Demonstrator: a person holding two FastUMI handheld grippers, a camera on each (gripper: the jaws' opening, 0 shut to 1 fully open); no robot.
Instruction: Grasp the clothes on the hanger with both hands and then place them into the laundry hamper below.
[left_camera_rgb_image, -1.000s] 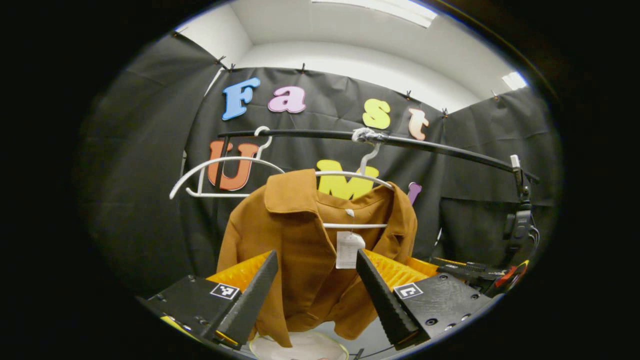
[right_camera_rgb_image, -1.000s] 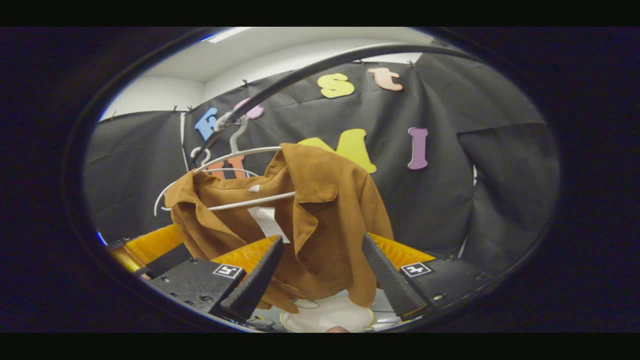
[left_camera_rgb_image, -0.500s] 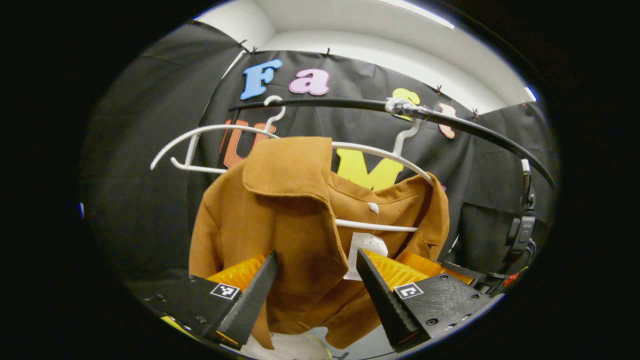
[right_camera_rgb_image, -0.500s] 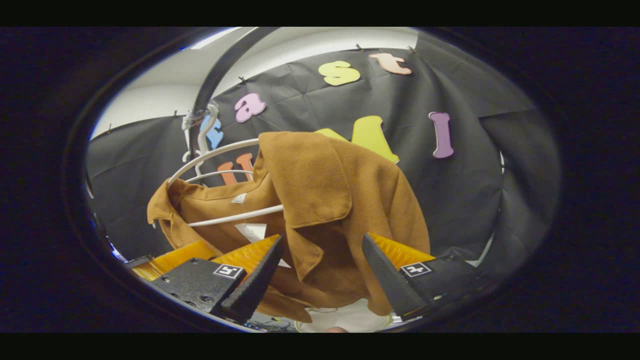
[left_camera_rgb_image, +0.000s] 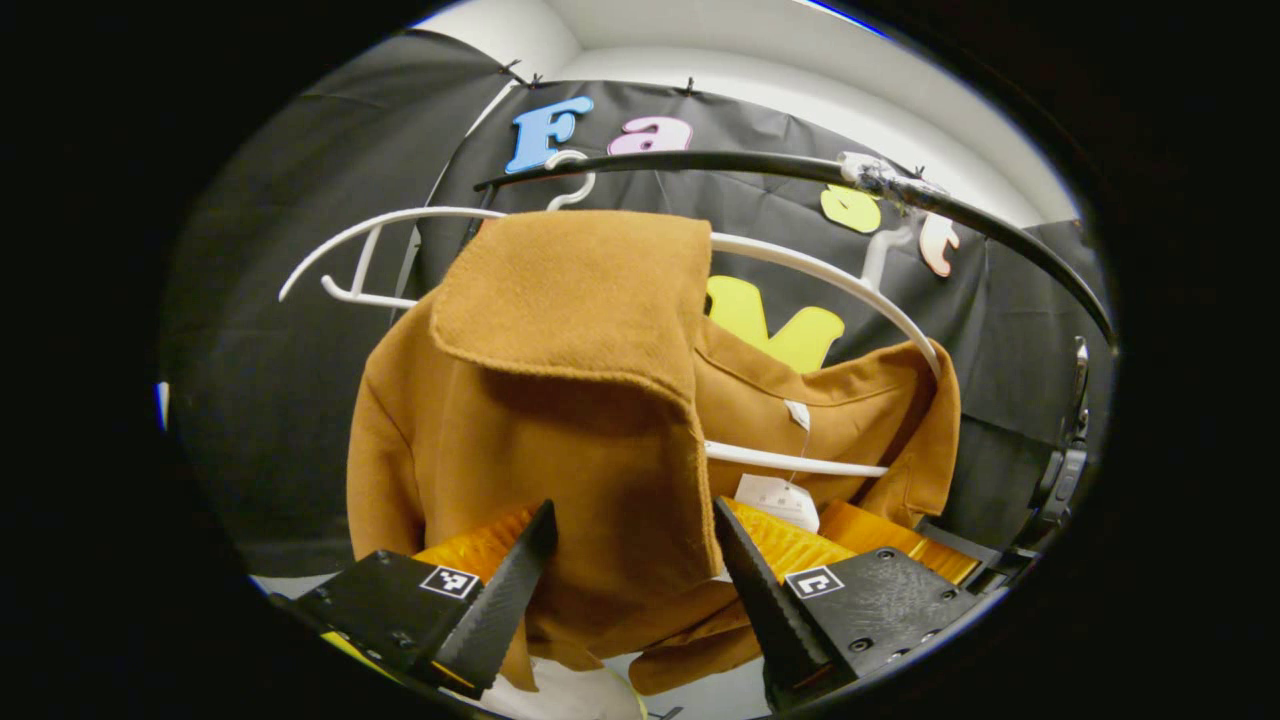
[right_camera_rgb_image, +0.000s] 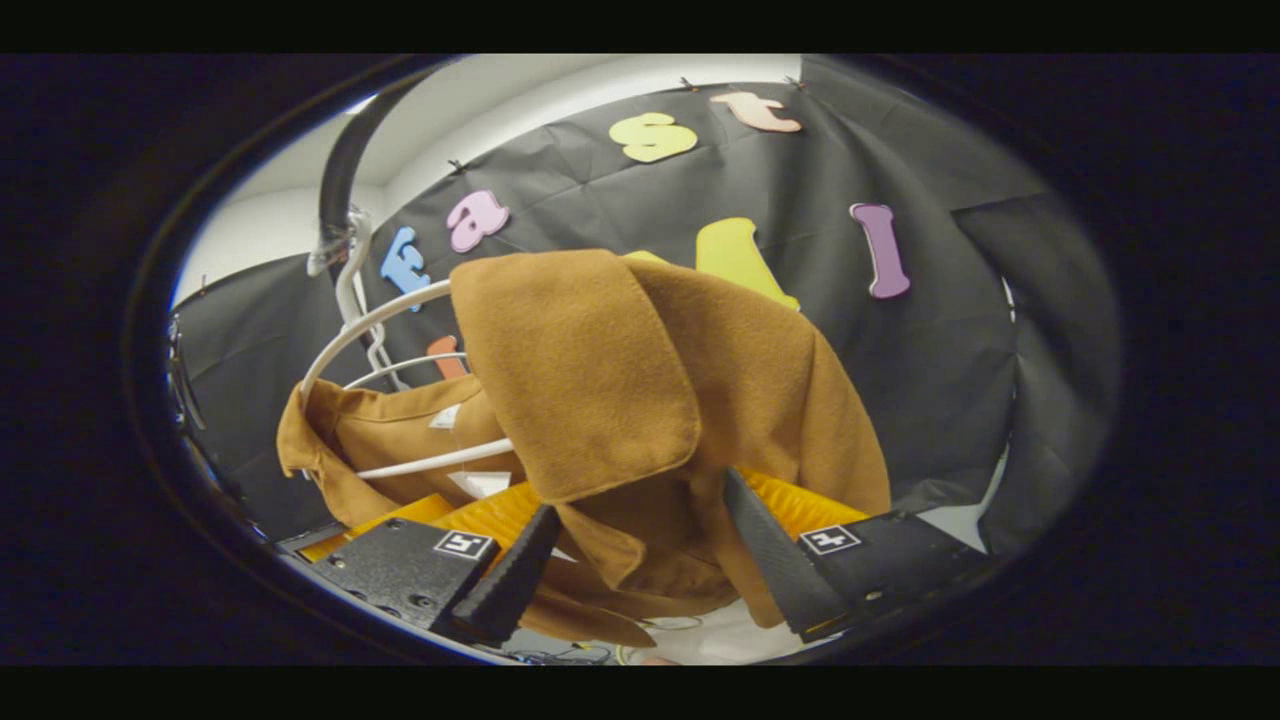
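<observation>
Up on the white hanger (left_camera_rgb_image: 830, 285): brown jacket (left_camera_rgb_image: 560, 420), hung from the black rail (left_camera_rgb_image: 700, 165), collar flap forward, paper tag (left_camera_rgb_image: 778, 498) dangling inside the open front. Left gripper (left_camera_rgb_image: 632, 570) with fingers spread wide, jacket front between them, contact impossible to tell. Right gripper (right_camera_rgb_image: 640, 565) likewise spread, fingers to either side of the jacket's other front edge below the collar flap. Below the hem, a pale rounded rim (left_camera_rgb_image: 590, 695), perhaps the hamper; too little in view to say.
</observation>
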